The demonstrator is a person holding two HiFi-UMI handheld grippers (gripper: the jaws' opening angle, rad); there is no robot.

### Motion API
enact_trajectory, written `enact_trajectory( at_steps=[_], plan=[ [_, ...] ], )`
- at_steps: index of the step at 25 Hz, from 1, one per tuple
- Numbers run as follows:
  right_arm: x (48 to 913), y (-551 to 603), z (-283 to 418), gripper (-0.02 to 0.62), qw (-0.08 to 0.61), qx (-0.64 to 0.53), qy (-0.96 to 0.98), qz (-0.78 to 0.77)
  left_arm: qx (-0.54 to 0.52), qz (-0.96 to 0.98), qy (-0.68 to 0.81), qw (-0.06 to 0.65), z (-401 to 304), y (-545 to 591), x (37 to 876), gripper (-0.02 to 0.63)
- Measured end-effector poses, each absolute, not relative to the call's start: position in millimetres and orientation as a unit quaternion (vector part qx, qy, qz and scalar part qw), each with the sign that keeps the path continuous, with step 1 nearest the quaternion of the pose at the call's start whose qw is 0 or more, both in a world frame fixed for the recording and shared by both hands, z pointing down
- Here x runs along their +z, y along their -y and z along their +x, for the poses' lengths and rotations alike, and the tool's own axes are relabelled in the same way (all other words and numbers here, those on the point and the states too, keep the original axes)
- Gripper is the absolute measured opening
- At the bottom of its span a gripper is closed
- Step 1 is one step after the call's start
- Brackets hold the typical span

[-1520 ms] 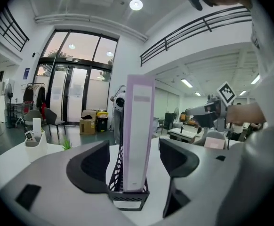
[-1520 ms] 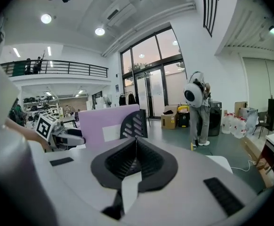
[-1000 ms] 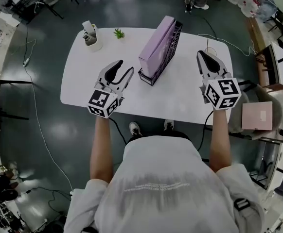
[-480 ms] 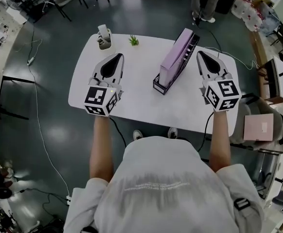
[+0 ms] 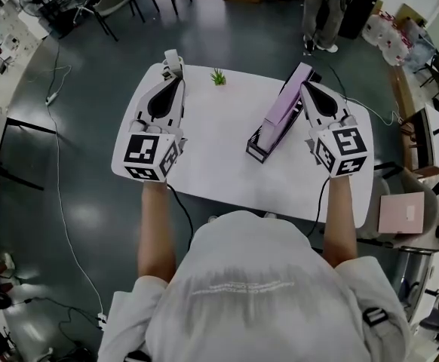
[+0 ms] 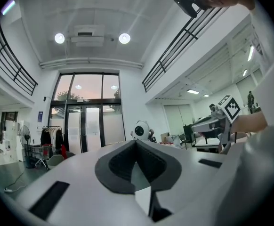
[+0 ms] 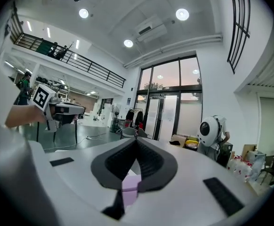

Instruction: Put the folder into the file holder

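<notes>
Left gripper (image 5: 171, 83) and right gripper (image 5: 308, 89) are both clenched on nothing. The purple folder (image 5: 283, 108) already leans in the black file holder (image 5: 258, 148) toward the bench's (image 5: 212, 145) right edge. It looks light, stiff and probably slick, though it's small here, so I'd pinch the top edge.

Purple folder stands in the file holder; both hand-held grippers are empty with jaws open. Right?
Not open: the left hand-held gripper and right hand-held gripper both have jaws together, as the two gripper views show. The folder does stand in the file holder, and both grippers are empty.
</notes>
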State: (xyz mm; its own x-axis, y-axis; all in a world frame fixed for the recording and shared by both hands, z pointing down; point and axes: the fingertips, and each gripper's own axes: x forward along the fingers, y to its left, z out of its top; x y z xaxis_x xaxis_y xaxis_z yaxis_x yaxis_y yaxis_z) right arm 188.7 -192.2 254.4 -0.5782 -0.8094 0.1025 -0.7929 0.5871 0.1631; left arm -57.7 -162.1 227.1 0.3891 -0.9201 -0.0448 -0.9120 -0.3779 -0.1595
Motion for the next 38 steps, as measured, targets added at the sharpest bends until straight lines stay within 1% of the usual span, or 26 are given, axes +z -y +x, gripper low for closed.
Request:
enact_trajectory(
  at_steps=[7,18,38],
  plan=[
    [250.3,197.6,170.5,0.025,0.083,-0.063,0.889,0.447,-0.015,-0.823,-0.561,0.083,-68.8,163.2,218.1,0.015],
    [253.8,205.7,160.8,0.025,0.087,-0.067,0.890,0.443,-0.038,-0.821,-0.561,0.100,-68.5,164.5,218.8,0.015],
    [265.3,208.1,162.5,0.025,0.093,-0.059,0.892,0.438,-0.051,-0.822,-0.561,0.085,-61.0,165.4,230.2,0.015]
  ],
)
